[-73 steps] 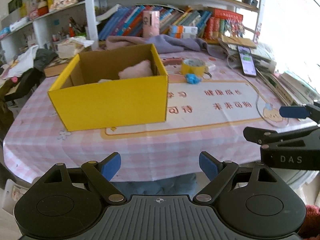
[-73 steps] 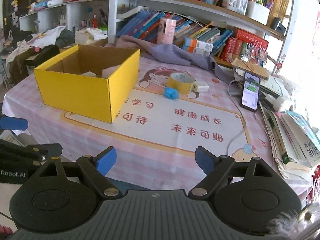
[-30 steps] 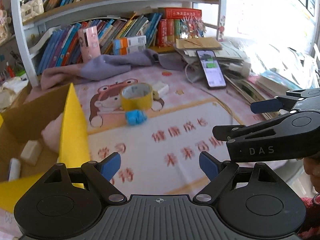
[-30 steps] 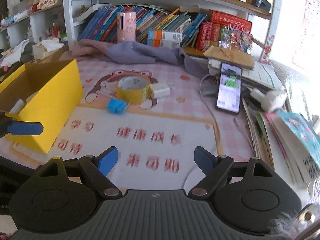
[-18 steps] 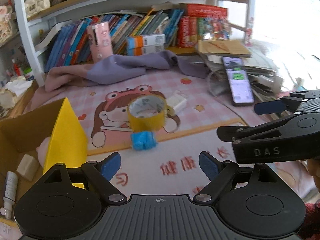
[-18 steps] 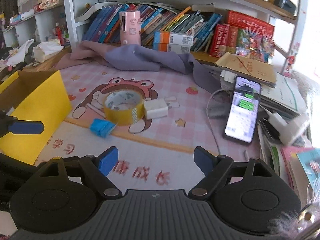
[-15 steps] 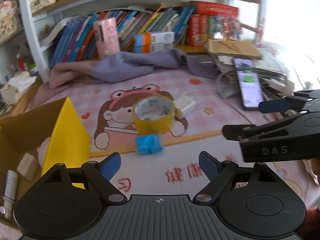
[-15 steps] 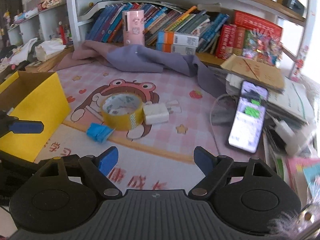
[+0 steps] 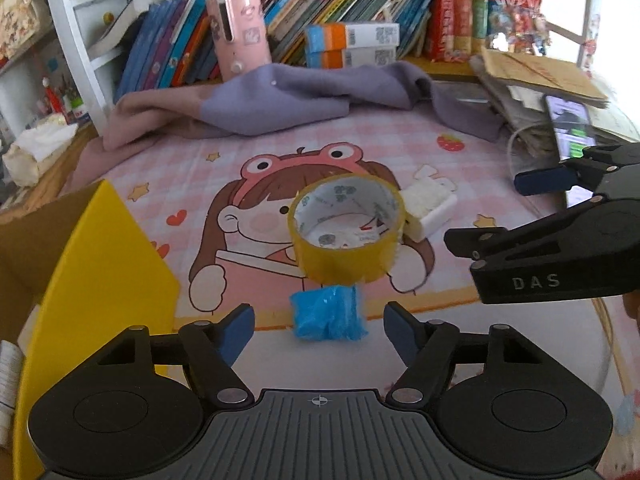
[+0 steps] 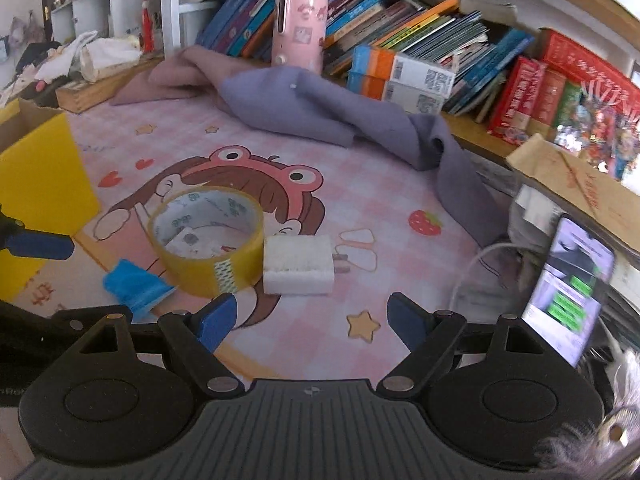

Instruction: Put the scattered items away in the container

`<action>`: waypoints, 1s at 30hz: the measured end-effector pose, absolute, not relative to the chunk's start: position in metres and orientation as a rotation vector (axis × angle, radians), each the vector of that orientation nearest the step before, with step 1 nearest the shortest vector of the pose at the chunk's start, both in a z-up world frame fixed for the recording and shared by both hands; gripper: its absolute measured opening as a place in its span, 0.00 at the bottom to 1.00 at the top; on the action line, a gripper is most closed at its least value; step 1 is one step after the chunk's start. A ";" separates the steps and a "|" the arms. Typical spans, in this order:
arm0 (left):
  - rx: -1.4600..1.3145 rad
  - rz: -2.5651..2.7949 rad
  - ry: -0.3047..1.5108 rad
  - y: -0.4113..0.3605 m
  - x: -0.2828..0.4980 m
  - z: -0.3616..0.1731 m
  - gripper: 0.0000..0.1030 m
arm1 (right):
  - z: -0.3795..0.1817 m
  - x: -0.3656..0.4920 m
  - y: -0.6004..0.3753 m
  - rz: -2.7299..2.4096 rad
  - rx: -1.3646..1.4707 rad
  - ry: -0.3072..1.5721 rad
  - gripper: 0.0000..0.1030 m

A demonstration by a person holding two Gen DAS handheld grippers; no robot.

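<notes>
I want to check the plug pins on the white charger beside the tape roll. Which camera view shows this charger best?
The right wrist view shows it best: the white charger lies in full sight, top face, front face and pins visible, touching the tape roll. In the left wrist view the charger sits behind the roll, partly hidden, and its pins look unclear.

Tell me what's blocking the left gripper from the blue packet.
Nothing visible. The blue packet lies on the mat just ahead of the left gripper, lined up with the gap between its closing jaws, pads not touching it. The tape roll sits behind the packet, not in between.
</notes>
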State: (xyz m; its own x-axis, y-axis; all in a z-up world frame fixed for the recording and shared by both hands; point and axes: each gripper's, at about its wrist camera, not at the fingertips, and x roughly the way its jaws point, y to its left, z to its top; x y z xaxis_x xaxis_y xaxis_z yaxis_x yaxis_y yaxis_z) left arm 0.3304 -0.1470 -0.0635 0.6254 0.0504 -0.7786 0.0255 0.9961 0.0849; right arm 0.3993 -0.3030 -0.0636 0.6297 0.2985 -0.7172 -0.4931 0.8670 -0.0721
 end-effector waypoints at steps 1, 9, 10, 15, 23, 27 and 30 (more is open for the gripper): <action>0.083 0.019 0.903 -0.146 0.334 -0.066 0.70 | -0.067 0.405 -0.301 0.463 -0.277 0.767 0.80; 0.036 0.054 0.951 -0.144 0.354 -0.083 0.63 | -0.088 0.433 -0.289 0.502 -0.306 0.798 0.80; 0.032 0.057 0.956 -0.144 0.355 -0.085 0.63 | -0.090 0.436 -0.288 0.507 -0.308 0.799 0.80; 0.018 0.056 0.985 -0.143 0.358 -0.091 0.57 | -0.098 0.450 -0.285 0.518 -0.299 0.810 0.80; -0.017 0.049 0.989 -0.141 0.360 -0.090 0.40 | -0.104 0.460 -0.288 0.546 -0.245 0.824 0.69; -0.008 0.034 0.994 -0.141 0.361 -0.088 0.35 | -0.103 0.458 -0.286 0.564 -0.242 0.826 0.61; 0.013 0.009 0.989 -0.143 0.358 -0.083 0.33 | -0.102 0.458 -0.286 0.561 -0.238 0.835 0.61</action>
State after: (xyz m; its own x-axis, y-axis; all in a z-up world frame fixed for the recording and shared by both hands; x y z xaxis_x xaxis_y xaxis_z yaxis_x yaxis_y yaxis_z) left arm 0.3579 -0.1434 -0.0829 0.5493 0.0137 -0.8355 -0.0019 0.9999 0.0152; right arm 0.4577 -0.2862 -0.1015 0.5379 0.3753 -0.7549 -0.5567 0.8305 0.0163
